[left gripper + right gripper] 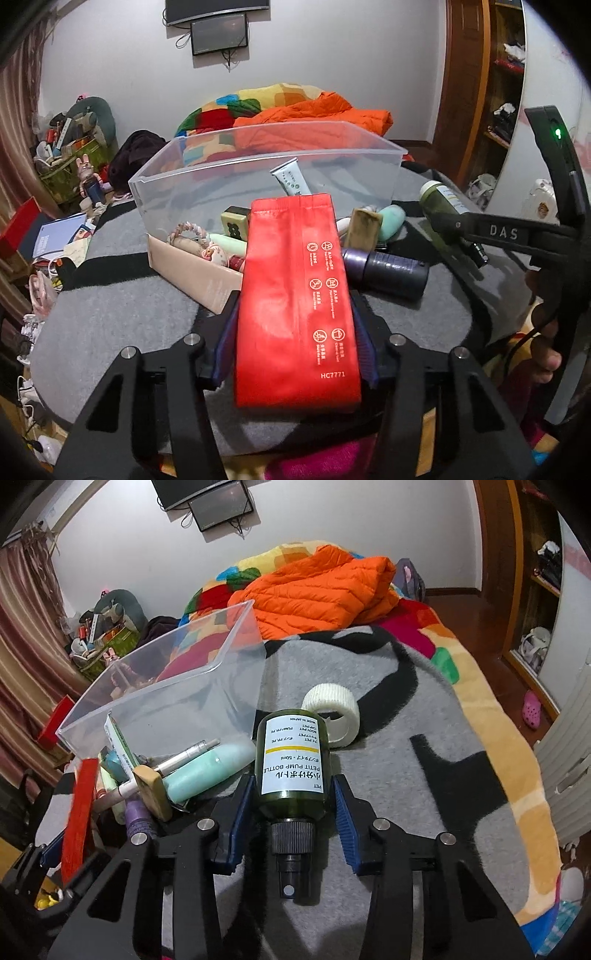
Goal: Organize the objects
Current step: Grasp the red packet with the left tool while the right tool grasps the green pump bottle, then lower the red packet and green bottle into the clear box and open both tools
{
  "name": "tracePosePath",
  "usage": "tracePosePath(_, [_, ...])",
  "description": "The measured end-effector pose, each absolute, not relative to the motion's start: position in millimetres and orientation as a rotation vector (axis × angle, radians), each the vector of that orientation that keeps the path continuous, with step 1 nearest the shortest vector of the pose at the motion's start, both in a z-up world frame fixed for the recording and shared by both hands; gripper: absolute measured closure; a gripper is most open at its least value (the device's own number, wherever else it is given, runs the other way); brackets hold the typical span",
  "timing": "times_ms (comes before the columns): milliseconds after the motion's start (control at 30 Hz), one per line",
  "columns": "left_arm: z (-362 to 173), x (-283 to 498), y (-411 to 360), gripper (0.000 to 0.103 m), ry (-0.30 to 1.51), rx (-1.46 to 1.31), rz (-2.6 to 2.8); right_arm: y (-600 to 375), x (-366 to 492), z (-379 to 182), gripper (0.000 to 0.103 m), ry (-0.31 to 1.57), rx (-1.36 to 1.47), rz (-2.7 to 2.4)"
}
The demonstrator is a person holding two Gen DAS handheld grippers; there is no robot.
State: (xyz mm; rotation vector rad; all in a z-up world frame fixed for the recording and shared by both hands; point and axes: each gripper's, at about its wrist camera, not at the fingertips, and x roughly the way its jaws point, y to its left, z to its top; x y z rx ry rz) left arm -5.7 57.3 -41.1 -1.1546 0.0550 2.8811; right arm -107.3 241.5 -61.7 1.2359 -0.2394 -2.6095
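Note:
My left gripper (pixel 295 317) is shut on a flat red foil pouch (pixel 295 295), held above the grey blanket in front of the clear plastic bin (pixel 258 162). My right gripper (pixel 291 805) is shut on a dark green pump bottle (pixel 291 760) with a white label, nozzle toward the camera. The bottle (pixel 441 203) and the right gripper also show at the right of the left wrist view. The bin (pixel 155 672) lies to the left in the right wrist view. A toothpaste tube (pixel 291 179) leans inside it.
Loose items lie by the bin: a purple bottle (pixel 388 271), a mint bottle (pixel 207 771), a wooden block (pixel 153 792), a mahjong tile (pixel 234 221), a beige box (pixel 192 269). A white tape roll (pixel 332 710) sits beyond the green bottle. An orange jacket (pixel 321 587) lies behind.

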Motion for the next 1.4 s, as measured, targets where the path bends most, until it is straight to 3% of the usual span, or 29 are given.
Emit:
tracePosePath(367, [-6.6,4.8,34.2,0.049,-0.013,-1.033,2.916,238.9,-78.6,-25.1,0.065,-0.161,1.085,-2.613])
tracePosePath(767, [49.9,-51.5,-7.7,0.049,-0.026,-0.935,2.929,200.4,-118.0,25.4,0.065,-0.089,0.951,-2.537])
tracePosePath(1067, [42.6,-125.7,-29.4,0.049,-0.044,-1.132,2.812,165.9,-172.1,24.7,0.065,-0.002,1.010,-2.485])
tracePosePath(1400, [9.8,-186.4,-36.3,0.049,-0.022,-1.387,2.699,126.7,-216.7,-11.7,0.065,0.149,1.206,-2.377])
